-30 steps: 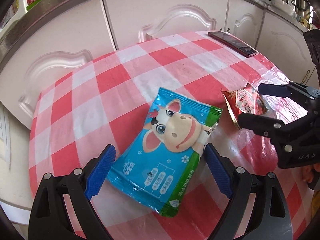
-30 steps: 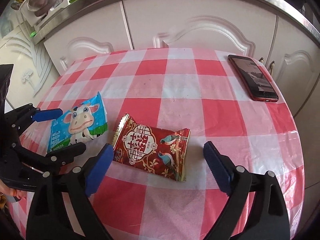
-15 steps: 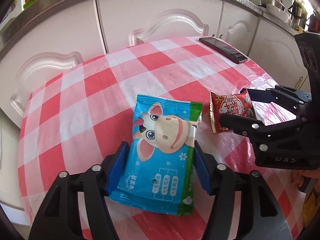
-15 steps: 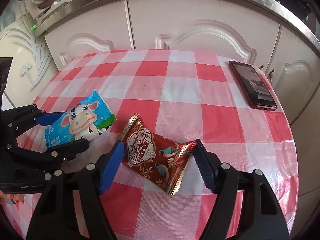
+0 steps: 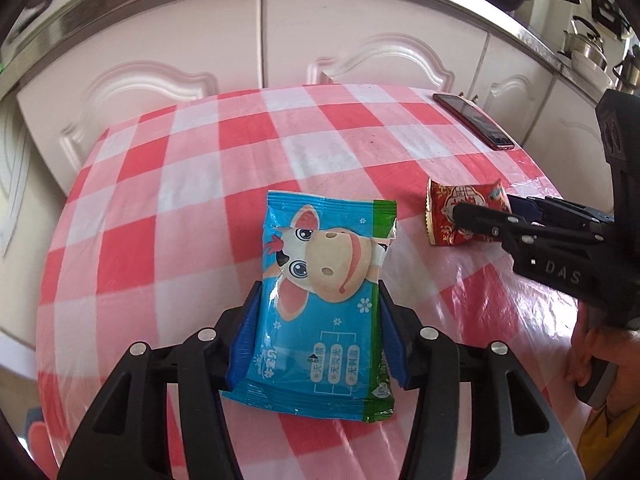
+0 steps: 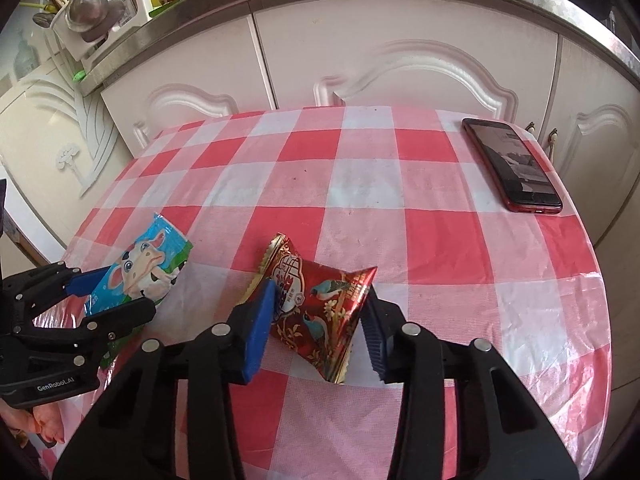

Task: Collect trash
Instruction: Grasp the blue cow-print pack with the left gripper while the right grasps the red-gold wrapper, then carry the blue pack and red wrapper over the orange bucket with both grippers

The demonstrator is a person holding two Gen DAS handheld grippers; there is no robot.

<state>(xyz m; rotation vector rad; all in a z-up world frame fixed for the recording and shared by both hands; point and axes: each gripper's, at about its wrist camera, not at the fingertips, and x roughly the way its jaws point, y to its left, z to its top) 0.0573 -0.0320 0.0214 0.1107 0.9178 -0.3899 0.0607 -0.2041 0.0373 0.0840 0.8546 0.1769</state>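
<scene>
Left gripper (image 5: 318,340): jaws closing, blue pads pressed against both long edges of the blue cow-print packet (image 5: 326,304), which lies on the checked tablecloth (image 5: 192,200), near edge, left side. Right gripper (image 6: 318,328): jaws closing, pads at both flanks of the red foil packet (image 6: 320,308), its wrapper pinched and puckered between them; packet sits just right of the blue one, the two apart. Progress, as judged: both pieces of trash are gripped but neither appears lifted clear of the cloth; lifting and carrying off remain, and no bin or bag shows in either view, so the destination cannot be told. Surroundings: a red-cased phone (image 6: 512,164) lies flat at the far right edge of the table, well apart from both packets, not trash by the look of it. White cabinet doors (image 6: 400,64) stand behind the table, a steel-edged counter above with kitchenware. Obstructions: none between the packets; the grippers work side by side, close together.
</scene>
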